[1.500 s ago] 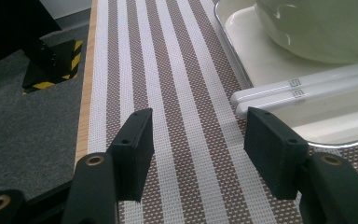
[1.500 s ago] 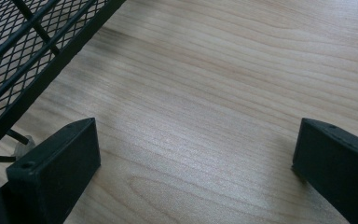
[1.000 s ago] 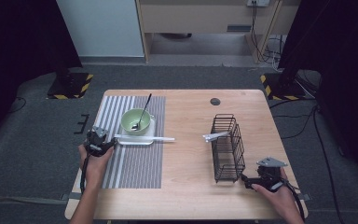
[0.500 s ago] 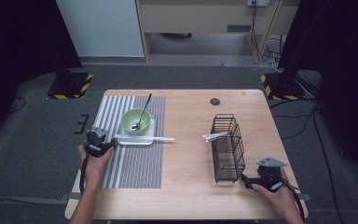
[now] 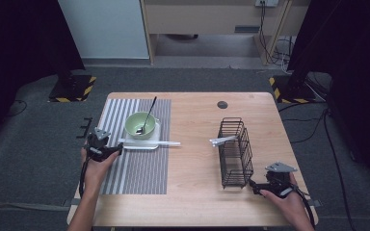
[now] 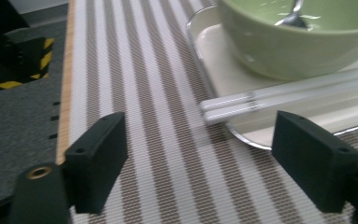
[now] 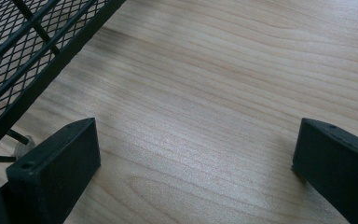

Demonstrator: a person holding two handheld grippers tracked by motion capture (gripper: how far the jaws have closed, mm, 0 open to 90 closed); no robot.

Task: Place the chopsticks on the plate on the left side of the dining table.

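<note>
While both tongs gape wide, left tongs [image 6: 200, 154] face chopsticks [image 6: 279, 95], long axis crosswise, right tongs [image 7: 196, 172] over table [image 7: 214, 70].

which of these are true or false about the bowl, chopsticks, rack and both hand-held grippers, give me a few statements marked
1. The green bowl holds a spoon. True.
2. The left hand-held gripper is shut on the white chopsticks. False: its jaws stand wide open, with the chopstick ends lying on the tray ahead of them.
3. The black wire rack stands on the striped mat. False: it stands on the bare wood table, right of the mat.
4. The right hand-held gripper is open over bare wood beside the rack. True.
5. The bowl sits on the tray. True.
</note>
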